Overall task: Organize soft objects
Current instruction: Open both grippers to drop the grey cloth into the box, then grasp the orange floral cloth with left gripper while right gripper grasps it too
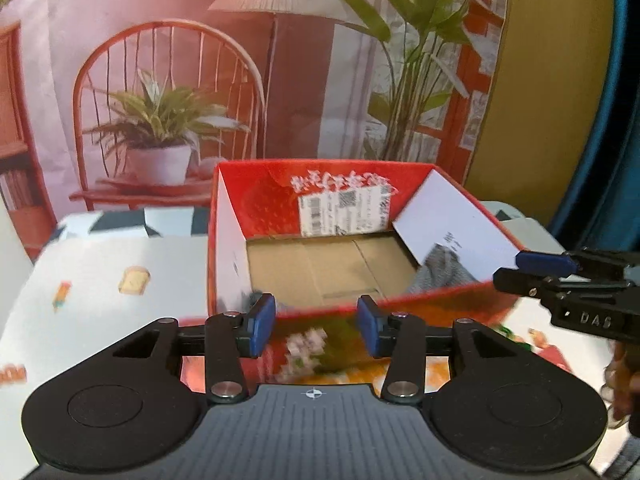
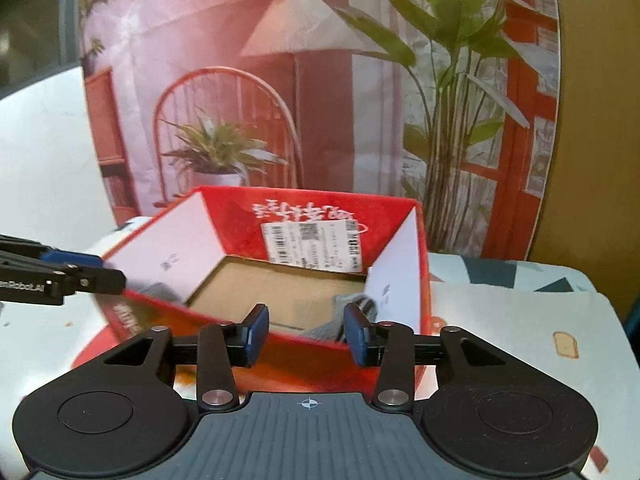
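My left tongs [image 1: 316, 326] spread, nothing pinched, at near rim of red box [image 1: 400, 304]. My right tongs [image 2: 307, 330] spread too, empty. Grey cloth [image 1: 438, 272] lying inside box.

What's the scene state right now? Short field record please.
box: red box, open top, on the table
in box: grey cloth along the near wall, cardboard floor bare elsewhere
left gripper: open, nothing between pads, at box's near wall
right gripper: open, cloth just beyond it
backdrop: printed room scene
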